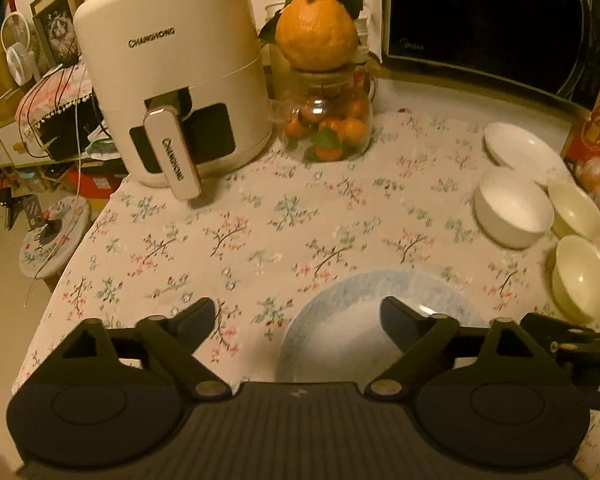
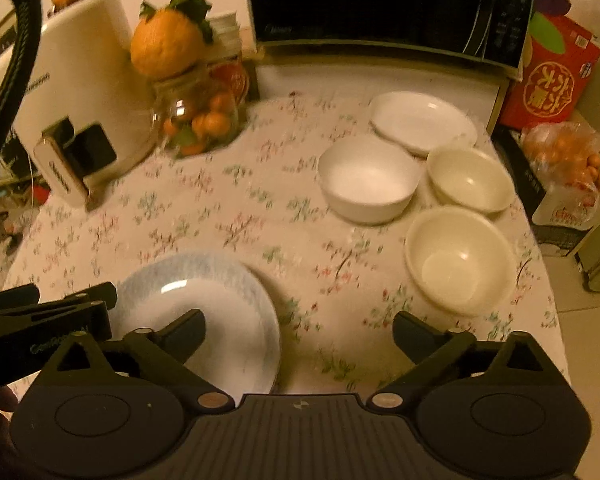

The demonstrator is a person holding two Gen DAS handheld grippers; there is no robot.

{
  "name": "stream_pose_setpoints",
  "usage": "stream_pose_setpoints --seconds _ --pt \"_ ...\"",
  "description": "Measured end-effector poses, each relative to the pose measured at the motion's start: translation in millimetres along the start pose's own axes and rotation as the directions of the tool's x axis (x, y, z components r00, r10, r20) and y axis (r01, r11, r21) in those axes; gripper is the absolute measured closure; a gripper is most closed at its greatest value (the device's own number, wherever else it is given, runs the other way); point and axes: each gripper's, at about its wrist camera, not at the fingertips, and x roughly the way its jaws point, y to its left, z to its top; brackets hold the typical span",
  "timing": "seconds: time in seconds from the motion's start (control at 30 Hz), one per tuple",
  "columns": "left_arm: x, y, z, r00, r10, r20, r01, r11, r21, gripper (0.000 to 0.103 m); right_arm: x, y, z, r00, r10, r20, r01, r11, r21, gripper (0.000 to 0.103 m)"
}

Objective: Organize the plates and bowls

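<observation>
In the left wrist view, the left gripper (image 1: 296,316) is hovering low over the near edge of the floral tablecloth (image 1: 236,236), its jaws standing wide apart and gripping nothing. The blue-grey plate (image 1: 340,320) is lying flat on the cloth beneath the right-hand finger, which is overlapping the plate's inner surface; whether that finger is touching the plate cannot be told. The plate's near edge is being hidden by the gripper body. Far right, a white plate (image 1: 518,152), a white bowl (image 1: 512,208) and two cream bowls (image 1: 576,208) (image 1: 582,276) are sitting close together, blurred and partly cut by the frame edge. An air fryer (image 1: 172,76), a glass jar of oranges (image 1: 328,128) and a microwave (image 1: 496,24) are standing at the back. In the right wrist view, the right gripper (image 2: 298,332) is hovering over the near table edge, jaws likewise wide apart and empty. The blue-grey plate (image 2: 204,304) is lying under its left-hand finger, with bare cloth between the fingers. The nearer cream bowl (image 2: 460,260) is sitting just beyond the right-hand finger, apart from it. Behind it, the white bowl (image 2: 368,180), the second cream bowl (image 2: 470,180) and the white plate (image 2: 422,120) are grouped closely. The left gripper (image 2: 60,312) is entering at the left edge, partly cut off, beside the plate's rim.
</observation>
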Motion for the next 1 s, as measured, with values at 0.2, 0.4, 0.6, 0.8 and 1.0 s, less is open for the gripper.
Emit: stream_pose_setpoints --seconds 0.2,0.4,0.6,0.8,1.0 --pt "-1 -8 15 0.998 -0.053 0.018 0.053 0.999 0.005 0.001 -10 -13 15 0.997 -0.019 0.069 0.017 1.0 0.019 0.003" --pt "0 -23 30 0.995 -0.097 0.018 0.097 0.995 0.0 0.0 -12 -25 26 0.994 -0.054 0.098 0.05 0.998 0.042 0.002" --pt "2 -42 46 0.993 -0.114 0.032 0.114 0.993 -0.013 0.0 -19 -34 35 0.981 -0.103 0.162 0.099 0.995 0.03 0.002" --pt "9 -60 58 0.995 -0.089 0.056 0.088 0.996 0.015 0.0 -21 -57 44 0.969 -0.159 0.19 0.148 0.987 0.068 0.002" --pt "17 -71 65 0.992 -0.103 0.067 0.101 0.995 0.02 0.0 -24 -85 51 0.956 -0.139 0.257 0.099 0.982 0.161 0.002"
